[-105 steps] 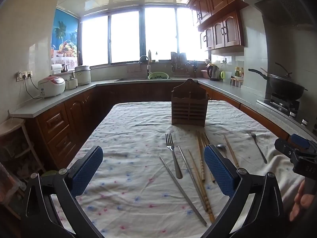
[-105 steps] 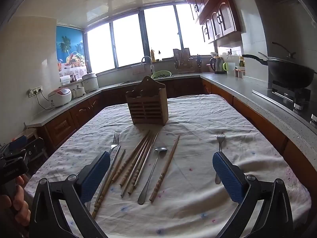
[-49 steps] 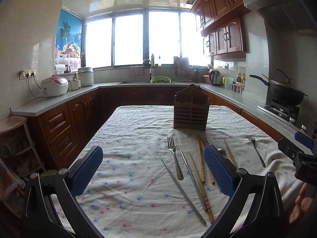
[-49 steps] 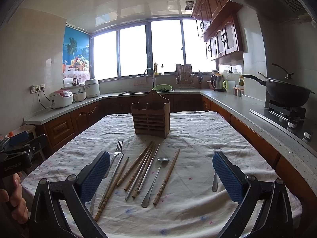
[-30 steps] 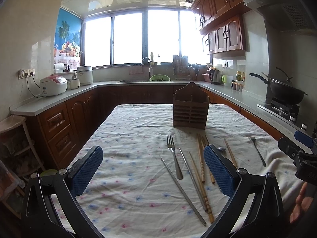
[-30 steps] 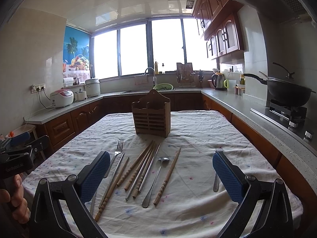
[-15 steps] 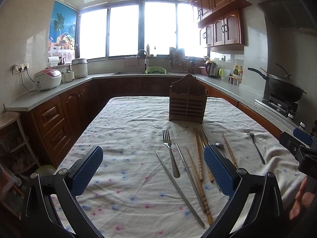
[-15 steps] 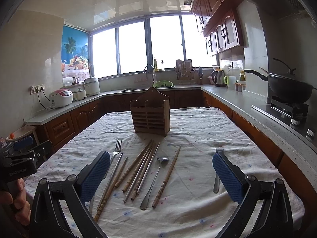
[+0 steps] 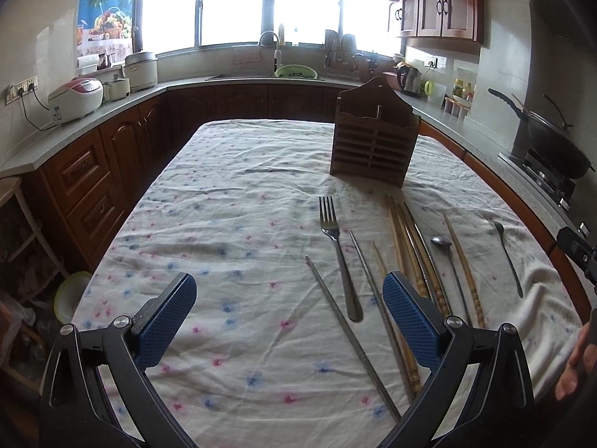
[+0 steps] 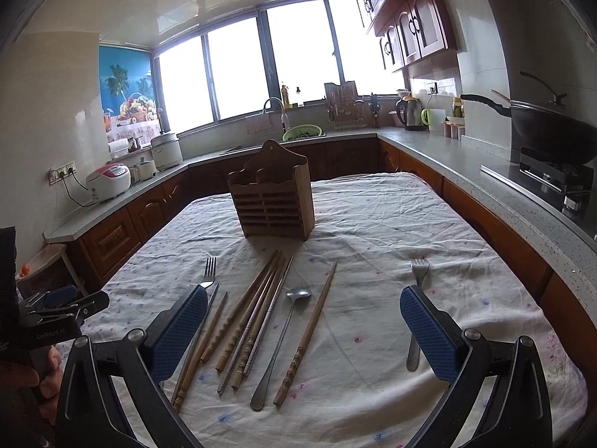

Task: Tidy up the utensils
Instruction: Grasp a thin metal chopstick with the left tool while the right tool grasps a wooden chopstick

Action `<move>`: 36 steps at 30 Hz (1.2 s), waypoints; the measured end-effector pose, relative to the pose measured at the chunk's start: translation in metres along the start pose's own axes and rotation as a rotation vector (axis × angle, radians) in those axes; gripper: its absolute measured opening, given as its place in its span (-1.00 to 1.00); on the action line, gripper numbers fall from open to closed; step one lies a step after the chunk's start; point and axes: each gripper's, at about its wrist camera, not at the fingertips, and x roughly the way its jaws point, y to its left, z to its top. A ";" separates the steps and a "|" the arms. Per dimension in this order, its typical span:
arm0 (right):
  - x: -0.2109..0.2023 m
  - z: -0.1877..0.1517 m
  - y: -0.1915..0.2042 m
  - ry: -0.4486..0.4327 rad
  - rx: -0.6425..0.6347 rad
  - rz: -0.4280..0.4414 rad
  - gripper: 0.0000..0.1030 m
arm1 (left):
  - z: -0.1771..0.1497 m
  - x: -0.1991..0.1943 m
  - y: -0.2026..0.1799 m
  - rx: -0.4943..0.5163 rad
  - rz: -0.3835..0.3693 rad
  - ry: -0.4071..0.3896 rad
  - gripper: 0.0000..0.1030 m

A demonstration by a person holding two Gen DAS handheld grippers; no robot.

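Observation:
A slatted wooden utensil holder [image 9: 373, 142] [image 10: 274, 201] stands upright mid-table. In front of it lie a fork [image 9: 337, 257] [image 10: 207, 272], metal chopsticks [image 9: 350, 336], several wooden chopsticks [image 9: 414, 257] [image 10: 253, 310], a spoon [image 9: 453, 272] [image 10: 283, 339] and a second fork [image 9: 507, 257] [image 10: 418, 287] off to the right. My left gripper [image 9: 287, 321] is open and empty above the near table edge. My right gripper [image 10: 304, 332] is open and empty above the utensils.
The table wears a flowered white cloth [image 9: 231, 224]. Kitchen counters surround it, with a rice cooker [image 9: 76, 99] at left, a sink [image 9: 276, 71] behind and a black wok [image 10: 552, 134] on the stove at right.
Both grippers have tilted downward and come a little closer to the table. Both stay open and empty. The utensils have not moved.

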 end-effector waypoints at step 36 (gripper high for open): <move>0.224 0.015 -0.030 0.439 -0.018 -0.119 -0.54 | 0.021 0.140 -0.043 0.154 -0.049 0.370 -0.83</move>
